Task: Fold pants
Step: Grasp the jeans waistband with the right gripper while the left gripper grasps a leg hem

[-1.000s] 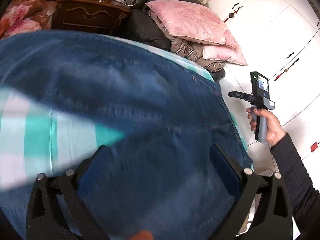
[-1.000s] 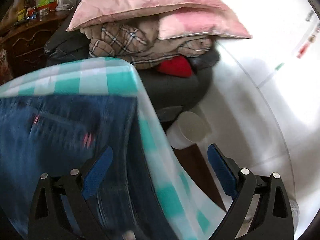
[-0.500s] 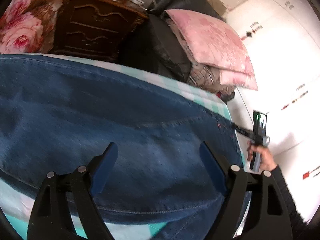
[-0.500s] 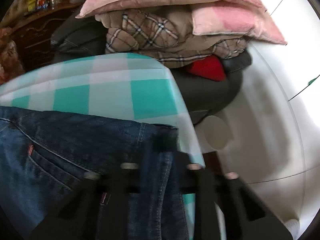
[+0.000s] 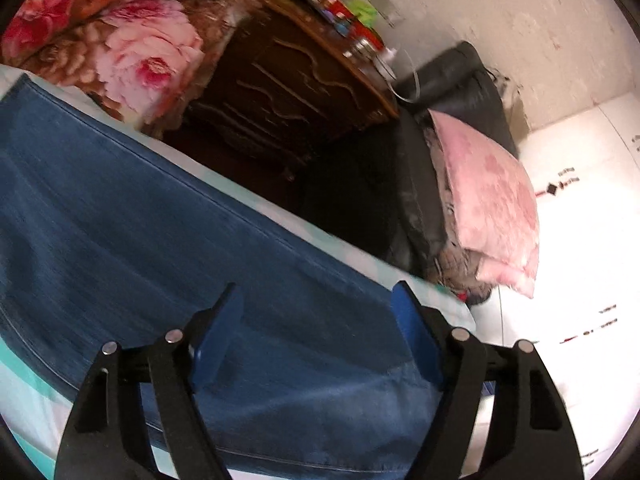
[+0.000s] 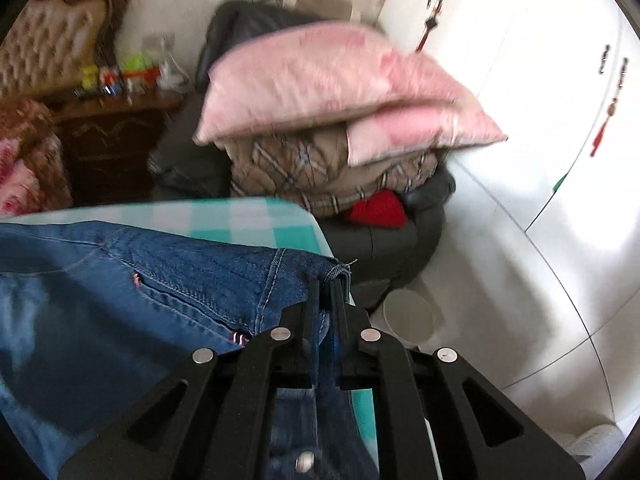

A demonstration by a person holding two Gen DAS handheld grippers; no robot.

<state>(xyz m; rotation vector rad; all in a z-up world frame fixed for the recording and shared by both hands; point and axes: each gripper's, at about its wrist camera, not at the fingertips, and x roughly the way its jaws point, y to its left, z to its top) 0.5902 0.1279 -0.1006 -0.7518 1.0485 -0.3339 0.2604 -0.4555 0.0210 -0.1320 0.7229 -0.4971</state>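
Blue denim pants (image 5: 168, 264) lie spread on a table with a teal-and-white checked cloth (image 6: 240, 218). My left gripper (image 5: 316, 320) is open, its blue pads (image 5: 218, 332) wide apart just above the denim, holding nothing. My right gripper (image 6: 326, 300) is shut on the pants' waistband corner (image 6: 332, 270) at the table's right edge. The back pocket with red bar tacks (image 6: 192, 292) shows left of that grip.
Pink pillows (image 6: 332, 88) and a plaid blanket (image 6: 320, 176) are piled on a dark chair beyond the table. A dark wooden nightstand (image 5: 288, 92) and a floral quilt (image 5: 132, 44) stand behind. A white bin (image 6: 408, 314) sits on the floor by white wardrobe doors (image 6: 540, 100).
My right gripper went from open to shut on the waistband corner. My left gripper stayed open and swung left across the denim, away from the right hand.
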